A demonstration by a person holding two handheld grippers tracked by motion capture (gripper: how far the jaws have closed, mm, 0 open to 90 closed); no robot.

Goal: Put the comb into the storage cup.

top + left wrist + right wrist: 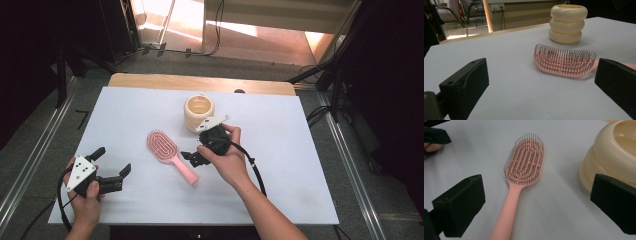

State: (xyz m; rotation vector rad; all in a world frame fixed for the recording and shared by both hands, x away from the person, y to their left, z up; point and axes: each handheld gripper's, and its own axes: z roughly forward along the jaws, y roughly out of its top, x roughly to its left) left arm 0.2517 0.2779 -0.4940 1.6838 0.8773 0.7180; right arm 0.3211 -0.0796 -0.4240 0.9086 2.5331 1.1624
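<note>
— What did you see nearest the person's side of the desk (280, 200)?

— The left hand-held gripper (114, 165), well off from the pink hairbrush (167, 152), on the side the brush's head leaned towards. Its jaws were spread wide, with nothing between them. It rested low over the white surface, and its own camera looked across at the brush's bristles (565, 58).

— And the other one?

— The right hand-held gripper (192, 159) was just beside the hairbrush's handle (184, 170), on the side away from the left one. Its jaws were also spread apart and empty. In the right gripper view the brush (525, 167) lay between the two black jaws but farther out on the desk, not touched by either.

— How did the brush itself lie?

— Flat on the desk, bristles up, its handle pointing back towards the person and its oval head angled away.

— Anything beyond it?

— A cream ribbed holder (199, 112), like three stacked rings, stood upright past the brush's head and a little towards the right hand's side, near the brush but clear of it. Its top was open. Beyond that, the bare wooden edge (200, 81) of the desk showed past the white cover.
</note>
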